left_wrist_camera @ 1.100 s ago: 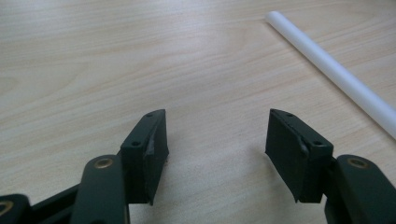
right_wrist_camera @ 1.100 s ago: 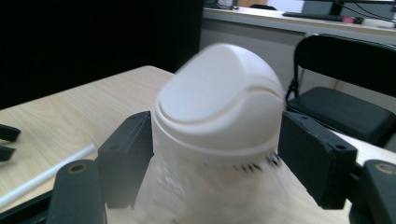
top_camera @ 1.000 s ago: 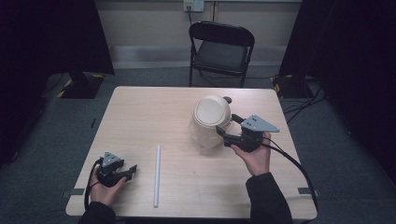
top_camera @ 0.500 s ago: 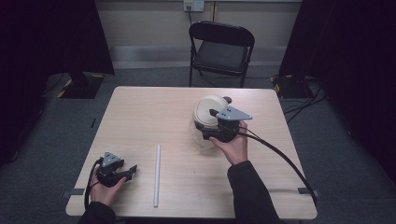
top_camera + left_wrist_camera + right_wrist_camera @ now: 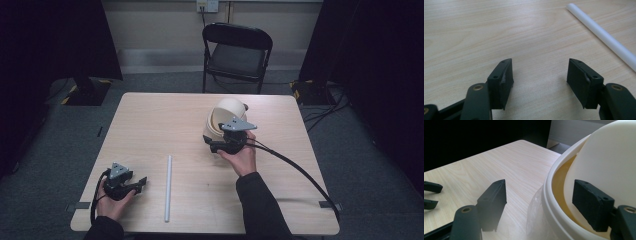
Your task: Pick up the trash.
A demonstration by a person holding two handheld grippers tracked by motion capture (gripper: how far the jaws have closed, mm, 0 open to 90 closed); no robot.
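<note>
Your right gripper straddles the cream bowl's rim, jaws wide.
Your left gripper rests wide apart beside the white tube.

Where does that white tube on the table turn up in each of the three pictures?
High view: the white tube lies lengthwise on the near part of the table, between the two hands.
Left gripper view: it runs diagonally across the upper right corner.
Right gripper view: not in it.
Shared landmark: the pale wood table.
</note>
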